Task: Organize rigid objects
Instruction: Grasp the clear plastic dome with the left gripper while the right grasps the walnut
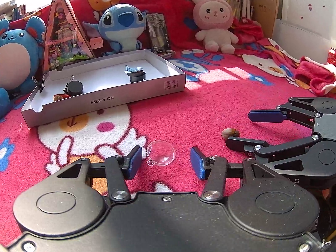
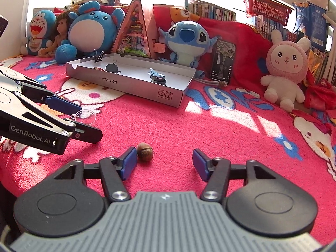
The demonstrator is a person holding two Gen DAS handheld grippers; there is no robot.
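1. Left gripper [image 1: 166, 162]: its fingers stand apart with a clear dome [image 1: 161, 153] between them on the blanket [image 1: 210, 109]; neither pad touches it.
2. The dome lies closer to the left pad, its small tab pointing toward the camera.
3. Right gripper [image 2: 161, 161]: fingers spread wide, gripping nothing. An acorn [image 2: 145, 151] sits just beside the left pad; whether they touch, I cannot tell.
4. In the left wrist view, the right gripper reaches in from the right side, the acorn between its 2 fingers.
5. Farther back lies an open box [image 1: 130, 100] on the blanket. Inside are a black cap [image 1: 75, 88], a blue clip [image 1: 133, 69] atop a dark round thing, and a reddish bit in the near left corner.
6. A binder clip [image 1: 41, 83] grips the box's left wall.
7. Plush toys line up behind the box.
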